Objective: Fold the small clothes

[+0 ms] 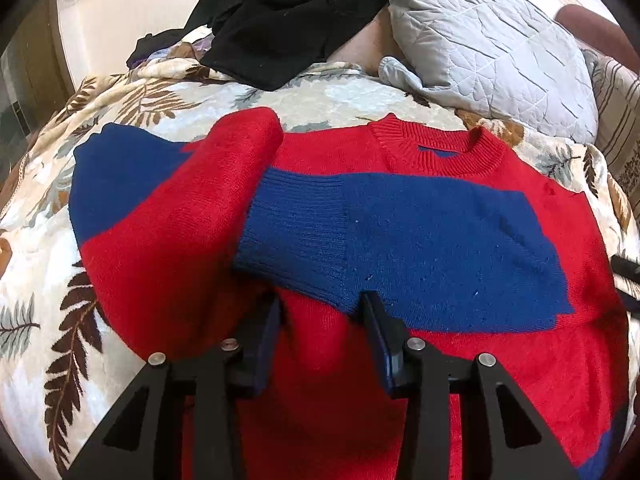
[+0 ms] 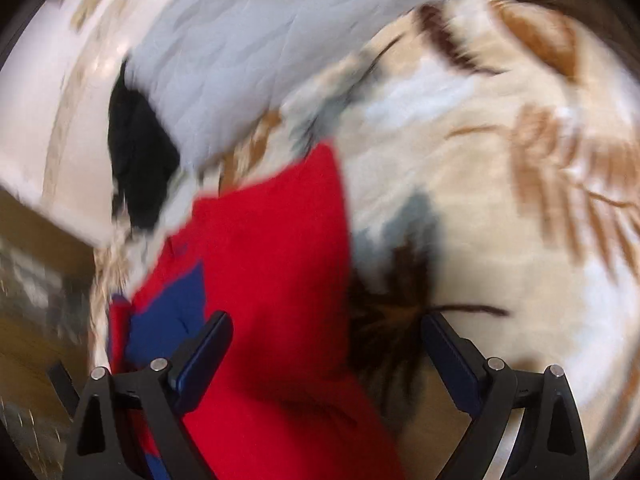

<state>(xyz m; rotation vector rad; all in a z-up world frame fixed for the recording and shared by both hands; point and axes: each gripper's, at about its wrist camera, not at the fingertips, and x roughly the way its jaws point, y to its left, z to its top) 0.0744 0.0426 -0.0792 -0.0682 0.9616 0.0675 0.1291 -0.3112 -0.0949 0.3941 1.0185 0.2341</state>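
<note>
One red and blue sweater (image 1: 360,216) is lying flat on one leaf-patterned blanket (image 1: 52,280), filling the middle of the left wrist view, its ribbed collar (image 1: 436,148) sitting at 12 o'clock. One blue sleeve (image 1: 400,240) is lying folded across the chest, its ribbed cuff (image 1: 296,236) ending just above the tool. A second sleeve, red with a blue end, is spreading out toward 9 o'clock.

The left gripper (image 1: 320,320) is coming in from 6 o'clock with its two fingers partly apart. The red knit is showing in the gap between them, and the tip of the right-hand finger (image 1: 380,328) is lying at the cuff's lower edge; whether either pad is pressing cloth I cannot tell.

In the heavily blurred right wrist view, the right gripper (image 2: 326,332) is standing wide apart at 6 o'clock, straddling the sweater's (image 2: 272,240) red edge, with one finger over the red and blue knit and the other over the blanket (image 2: 500,220). Nothing is being pinched there.

At 12 o'clock in the left wrist view one black garment (image 1: 288,20) is lying in a heap, and at 1 o'clock one grey quilted pillow (image 1: 488,48) is resting on the blanket.
</note>
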